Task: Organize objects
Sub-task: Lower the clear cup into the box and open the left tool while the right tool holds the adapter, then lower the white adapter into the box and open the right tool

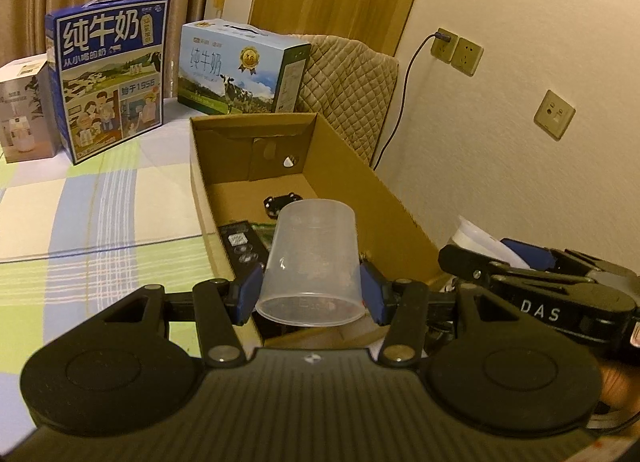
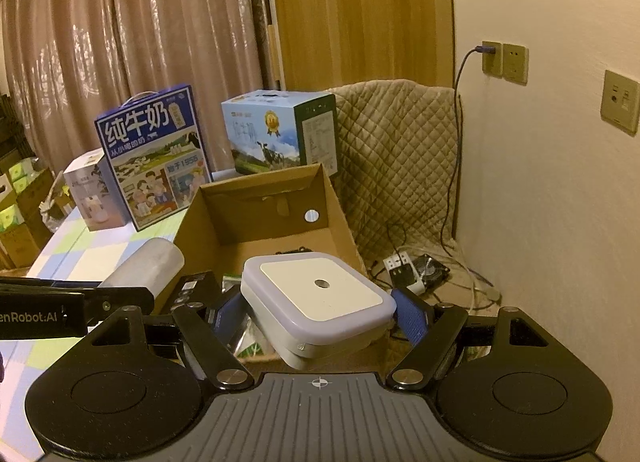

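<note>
My left gripper is shut on a clear plastic cup, held with its mouth toward the camera over the near end of an open cardboard box. My right gripper is shut on a white square container with a lilac lid, held above the same box. The cup also shows at the left of the right wrist view. Inside the box lie a black flat device and a small black part.
Two milk cartons and a white box stand at the back of the checked tablecloth. A quilted cover, a power strip and cables lie by the right wall with sockets.
</note>
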The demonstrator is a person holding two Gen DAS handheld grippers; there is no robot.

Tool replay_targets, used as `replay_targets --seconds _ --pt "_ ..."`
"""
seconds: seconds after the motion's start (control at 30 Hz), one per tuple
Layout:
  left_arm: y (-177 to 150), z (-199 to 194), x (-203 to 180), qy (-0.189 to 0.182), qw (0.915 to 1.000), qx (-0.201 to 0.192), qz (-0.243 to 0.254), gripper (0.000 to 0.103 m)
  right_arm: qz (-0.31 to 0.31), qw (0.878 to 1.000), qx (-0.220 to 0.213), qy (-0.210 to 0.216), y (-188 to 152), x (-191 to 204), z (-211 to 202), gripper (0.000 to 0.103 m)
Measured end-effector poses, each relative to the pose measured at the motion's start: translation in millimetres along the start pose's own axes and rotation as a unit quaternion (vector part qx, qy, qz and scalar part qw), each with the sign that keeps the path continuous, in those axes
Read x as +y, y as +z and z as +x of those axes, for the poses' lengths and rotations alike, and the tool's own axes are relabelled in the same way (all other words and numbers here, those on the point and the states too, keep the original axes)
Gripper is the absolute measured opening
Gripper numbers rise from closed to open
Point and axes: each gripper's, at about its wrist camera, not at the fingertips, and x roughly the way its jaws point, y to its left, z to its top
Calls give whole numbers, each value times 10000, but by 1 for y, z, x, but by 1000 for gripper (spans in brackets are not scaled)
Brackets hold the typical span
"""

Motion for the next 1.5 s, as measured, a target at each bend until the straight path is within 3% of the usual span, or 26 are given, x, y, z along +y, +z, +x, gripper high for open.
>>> replay_targets --seconds 0.6,0.7,1.5 --pt "34 57 -1 -65 9998 25 -186 48 180 9996 204 108 26 -25 54 75" --pt "34 65 2 -31 9997 7 -254 77 251 9993 230 117 25 -31 56 75" --pt "13 37 47 582 9974 24 -413 77 175 9990 215 353 25 -7 58 75"
